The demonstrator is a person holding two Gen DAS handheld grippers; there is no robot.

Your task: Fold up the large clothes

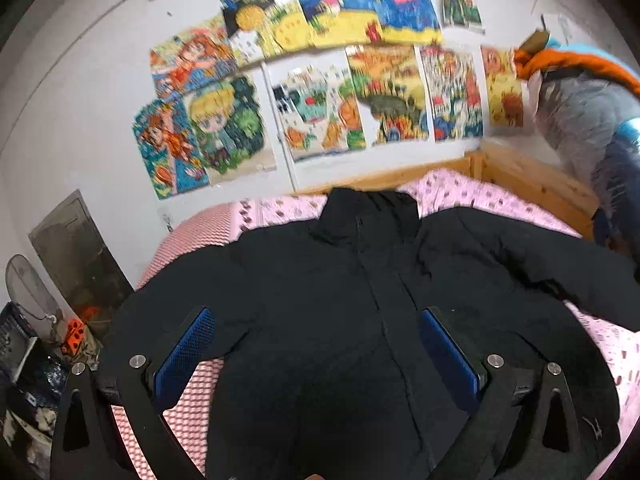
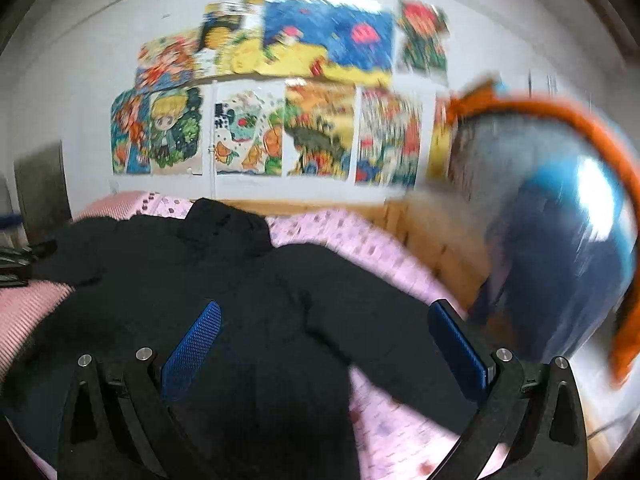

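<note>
A large black zip jacket (image 1: 360, 300) lies front-up and spread on a pink patterned bed sheet (image 1: 460, 192), collar toward the wall and sleeves out to both sides. My left gripper (image 1: 318, 320) is open and empty, hovering above the jacket's lower front, its blue pads (image 1: 188, 352) either side of the zip. In the blurred right wrist view the jacket (image 2: 224, 288) fills the lower left. My right gripper (image 2: 324, 316) is open and empty above the jacket's right sleeve (image 2: 380, 320).
A wooden bed frame (image 1: 532, 180) runs along the head and right side. Colourful drawings (image 1: 320, 80) cover the white wall. A bagged bundle of blue and orange clothes (image 2: 560, 220) stands at the right. Clutter and a dark panel (image 1: 76, 256) sit at the left.
</note>
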